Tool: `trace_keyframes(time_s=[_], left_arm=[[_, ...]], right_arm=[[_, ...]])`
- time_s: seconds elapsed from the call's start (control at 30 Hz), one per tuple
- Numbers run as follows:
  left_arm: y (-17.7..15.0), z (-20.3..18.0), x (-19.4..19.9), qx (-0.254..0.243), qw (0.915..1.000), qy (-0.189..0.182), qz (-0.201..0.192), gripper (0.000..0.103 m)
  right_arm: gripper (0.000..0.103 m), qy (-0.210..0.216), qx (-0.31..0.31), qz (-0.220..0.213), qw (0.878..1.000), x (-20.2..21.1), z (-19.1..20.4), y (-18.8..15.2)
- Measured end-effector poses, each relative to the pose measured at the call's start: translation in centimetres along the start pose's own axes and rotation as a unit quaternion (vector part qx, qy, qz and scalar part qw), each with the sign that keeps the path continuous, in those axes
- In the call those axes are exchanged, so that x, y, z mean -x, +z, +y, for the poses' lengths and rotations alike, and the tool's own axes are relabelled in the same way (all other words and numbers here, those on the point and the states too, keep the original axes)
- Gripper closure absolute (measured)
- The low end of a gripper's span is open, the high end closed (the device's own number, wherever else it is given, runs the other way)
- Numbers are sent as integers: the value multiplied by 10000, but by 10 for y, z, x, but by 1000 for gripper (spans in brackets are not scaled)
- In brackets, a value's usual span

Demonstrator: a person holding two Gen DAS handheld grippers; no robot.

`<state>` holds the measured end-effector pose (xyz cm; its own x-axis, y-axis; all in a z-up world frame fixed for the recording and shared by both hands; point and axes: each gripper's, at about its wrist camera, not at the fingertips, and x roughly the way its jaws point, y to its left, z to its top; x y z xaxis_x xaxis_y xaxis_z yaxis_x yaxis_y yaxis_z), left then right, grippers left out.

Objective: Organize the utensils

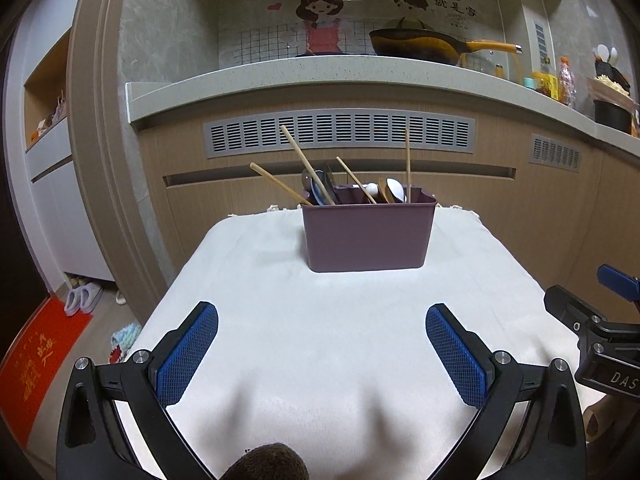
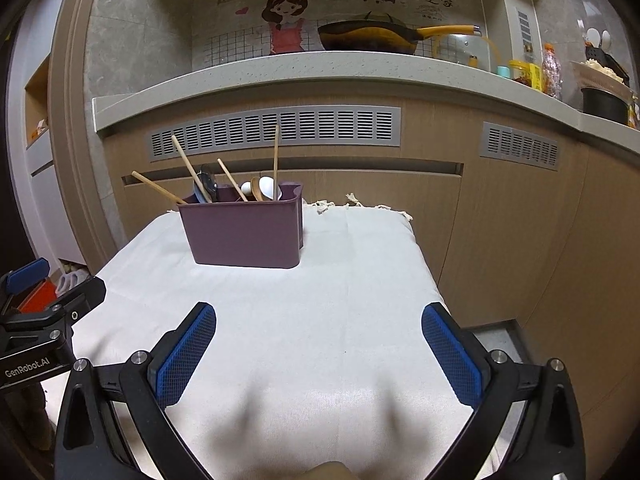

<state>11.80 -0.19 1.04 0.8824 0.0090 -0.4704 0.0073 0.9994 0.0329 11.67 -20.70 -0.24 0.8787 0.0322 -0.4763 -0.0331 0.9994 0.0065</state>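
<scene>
A purple utensil holder (image 1: 366, 236) (image 2: 246, 234) stands at the far end of a small table covered by a white cloth (image 1: 320, 320) (image 2: 300, 300). Wooden chopsticks (image 1: 306, 164) (image 2: 190, 168), dark spoons (image 1: 320, 188) and white spoons (image 1: 394, 189) (image 2: 269, 188) stick up out of it. My left gripper (image 1: 322, 314) is open over the near cloth, nothing between its blue pads. My right gripper (image 2: 319, 314) is open too, holding nothing, well short of the holder. Each gripper shows at the edge of the other's view.
Behind the table runs a kitchen counter (image 1: 320, 76) with a wok (image 1: 416, 44), bottles and jars (image 1: 552, 82) on it, above cabinet fronts with vents. Slippers (image 1: 82, 298) and a red mat (image 1: 40, 356) lie on the floor to the left.
</scene>
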Motion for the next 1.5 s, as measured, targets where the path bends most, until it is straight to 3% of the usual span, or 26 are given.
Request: trace_keyframes(time_s=[1.5], left_arm=[[-7, -5, -3, -32, 9998, -53, 164, 0]], right_arm=[[1, 51, 19, 106, 9999, -4, -2, -4]])
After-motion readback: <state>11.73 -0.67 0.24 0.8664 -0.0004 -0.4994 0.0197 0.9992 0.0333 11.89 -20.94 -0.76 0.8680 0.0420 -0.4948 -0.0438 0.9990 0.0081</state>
